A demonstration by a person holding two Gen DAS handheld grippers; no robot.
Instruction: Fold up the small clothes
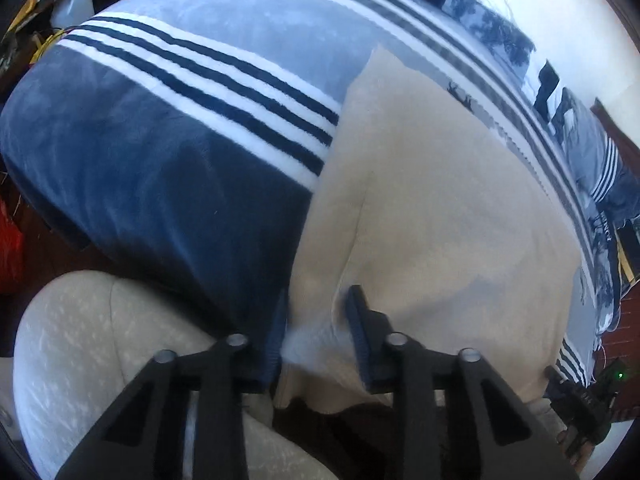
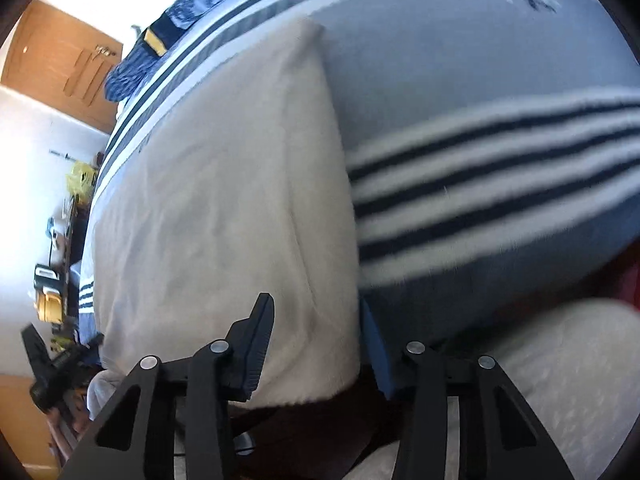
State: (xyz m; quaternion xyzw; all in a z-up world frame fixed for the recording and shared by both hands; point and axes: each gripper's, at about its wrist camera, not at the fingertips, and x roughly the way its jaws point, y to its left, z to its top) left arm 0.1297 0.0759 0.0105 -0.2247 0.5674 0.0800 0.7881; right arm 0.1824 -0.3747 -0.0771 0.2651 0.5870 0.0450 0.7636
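A beige cloth lies flat on a bed covered by a blue blanket with white and navy stripes. My left gripper points down at the cloth's near left corner. One finger rests on the cloth and the other sits at its edge, with a bunched bit of cloth in the gap; the jaws stand apart. In the right wrist view the same cloth fills the middle. My right gripper straddles its near right edge, jaws apart, one finger on the cloth.
The striped blanket spreads beyond the cloth on all sides. Pale speckled fabric bulges at the bed's near edge, also in the right wrist view. A wooden door and cluttered shelves stand past the bed.
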